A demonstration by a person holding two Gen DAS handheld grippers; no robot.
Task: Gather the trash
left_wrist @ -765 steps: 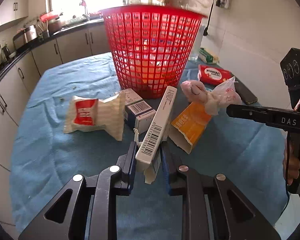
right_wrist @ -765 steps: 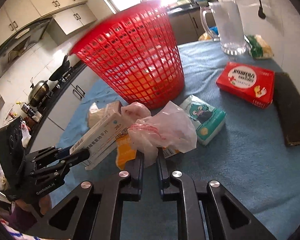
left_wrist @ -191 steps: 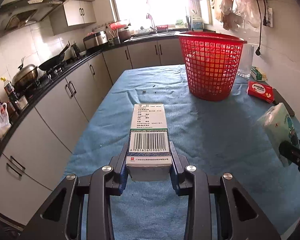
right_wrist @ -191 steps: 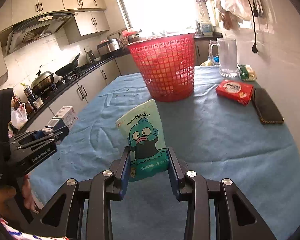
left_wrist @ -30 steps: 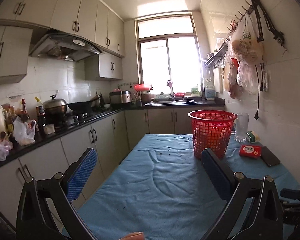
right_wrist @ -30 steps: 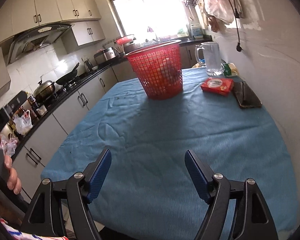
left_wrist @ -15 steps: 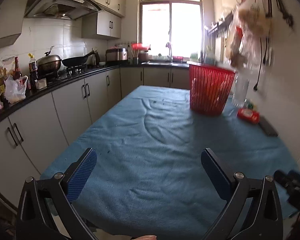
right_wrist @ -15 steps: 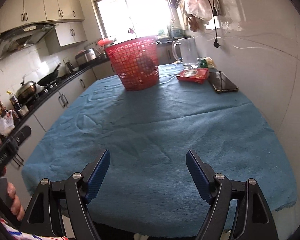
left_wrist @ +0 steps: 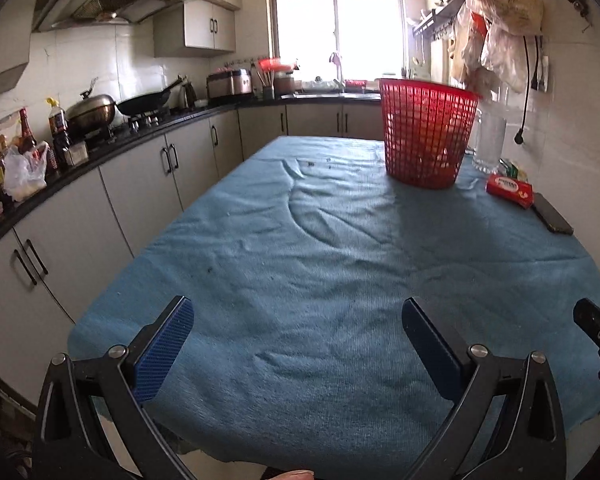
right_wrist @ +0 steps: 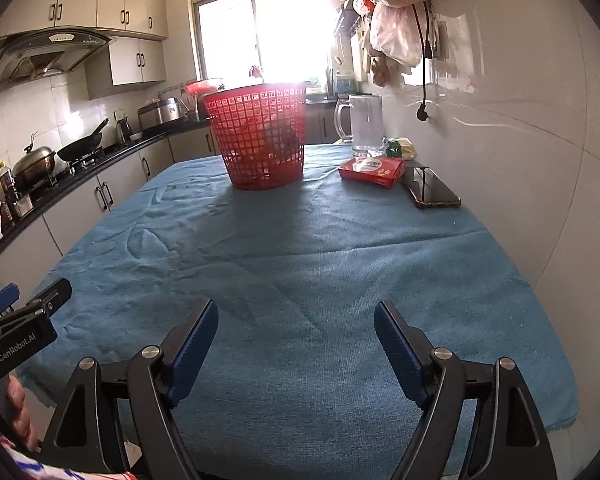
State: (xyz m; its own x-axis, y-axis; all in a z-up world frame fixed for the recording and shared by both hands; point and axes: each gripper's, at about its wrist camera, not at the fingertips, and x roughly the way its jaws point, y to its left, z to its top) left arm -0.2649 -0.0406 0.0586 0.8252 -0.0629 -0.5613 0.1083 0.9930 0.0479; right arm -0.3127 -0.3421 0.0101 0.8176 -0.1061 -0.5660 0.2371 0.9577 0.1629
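Daylight pours through the window ahead of you and blows it out white, flaring over the red basket rim; the basket's shadow falls toward you across the blue cloth, and your fisheye edges bend and go dark

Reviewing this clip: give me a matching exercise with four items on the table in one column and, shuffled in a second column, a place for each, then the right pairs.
Things:
1. red plastic mesh basket
2. clear glass mug with handle
3. flat red packet
4. dark phone

Places:
A. flat on the blue cloth, nearest the wall, just right of the packet
B. upright behind the packet, at the table's far end
C. between the basket and the phone
D. upright on the cloth, left of the mug

Pairs: 1-D, 2-B, 3-C, 4-A
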